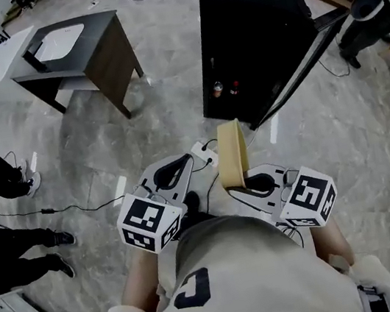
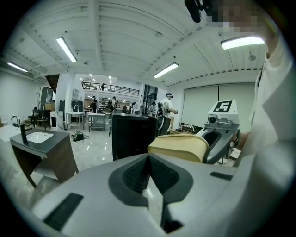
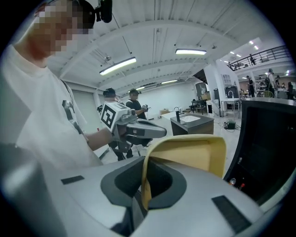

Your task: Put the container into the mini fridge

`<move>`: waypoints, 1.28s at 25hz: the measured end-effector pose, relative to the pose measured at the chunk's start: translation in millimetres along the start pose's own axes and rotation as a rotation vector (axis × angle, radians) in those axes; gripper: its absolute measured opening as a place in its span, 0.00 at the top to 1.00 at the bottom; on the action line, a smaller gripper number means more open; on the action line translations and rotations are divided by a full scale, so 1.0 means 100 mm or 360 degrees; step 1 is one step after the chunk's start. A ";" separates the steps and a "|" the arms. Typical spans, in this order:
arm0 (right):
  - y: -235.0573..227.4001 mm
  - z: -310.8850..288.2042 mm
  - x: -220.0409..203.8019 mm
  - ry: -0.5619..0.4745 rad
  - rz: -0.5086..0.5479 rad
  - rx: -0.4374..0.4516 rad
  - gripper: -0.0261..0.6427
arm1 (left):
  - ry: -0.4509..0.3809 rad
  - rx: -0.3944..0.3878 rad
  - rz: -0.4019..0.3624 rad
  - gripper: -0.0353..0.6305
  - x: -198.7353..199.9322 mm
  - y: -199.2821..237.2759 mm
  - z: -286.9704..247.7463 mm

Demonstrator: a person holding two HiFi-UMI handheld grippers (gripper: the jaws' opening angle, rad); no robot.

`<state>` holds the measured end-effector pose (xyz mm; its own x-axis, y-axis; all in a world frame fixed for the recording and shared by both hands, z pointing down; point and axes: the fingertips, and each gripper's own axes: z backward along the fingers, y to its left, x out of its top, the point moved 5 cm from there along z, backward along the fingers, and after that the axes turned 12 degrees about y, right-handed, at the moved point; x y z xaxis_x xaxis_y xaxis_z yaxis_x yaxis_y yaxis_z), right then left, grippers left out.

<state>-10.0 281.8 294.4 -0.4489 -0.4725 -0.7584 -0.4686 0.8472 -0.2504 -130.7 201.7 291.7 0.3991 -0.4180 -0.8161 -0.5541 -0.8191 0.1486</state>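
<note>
My right gripper (image 1: 246,180) is clenched on one wall of the pale yellow container (image 1: 230,151), which I hold up in the air in front of my chest, standing on its edge above the jaws; in the right gripper view that wall is pinched between the two dark pads (image 3: 163,178) and the container's hollow side shows. My left gripper (image 1: 175,168) hangs just beside it, its jaws pressed together with nothing between them. Ahead of both, well apart from the container, the black mini fridge (image 1: 255,29) stands on the grey marbled floor (image 1: 153,132) with its door (image 1: 308,53) swung open to the right; low inside sit what may be two small cans, too small to be sure. Off to the left stands a dark table (image 1: 106,51) with a white sink basin
</note>
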 end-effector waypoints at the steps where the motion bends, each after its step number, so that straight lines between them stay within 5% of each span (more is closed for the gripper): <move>1: -0.05 -0.08 0.10 0.0009 0.0001 -0.0012 0.92 | -0.0011 -0.0003 -0.0007 0.87 0.03 0.16 0.01; 19: -0.52 -1.35 1.22 0.0185 -0.0024 -0.0126 0.92 | 0.0022 -0.0188 -0.0013 0.86 -0.09 1.90 0.09; 28: -0.72 -1.54 1.23 0.0452 0.0092 -0.0155 0.92 | 0.0052 -0.0204 0.0261 0.87 -0.27 2.12 -0.11; 32: -0.87 -1.59 1.18 0.0528 0.0164 -0.0151 0.92 | 0.0083 -0.0128 0.0258 0.87 -0.31 2.14 -0.16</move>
<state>-143.3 114.0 322.8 -0.7129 -0.4519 -0.5363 -0.4694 0.8756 -0.1139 -250.5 33.3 357.9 0.3479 -0.5650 -0.7481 -0.5549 -0.7673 0.3214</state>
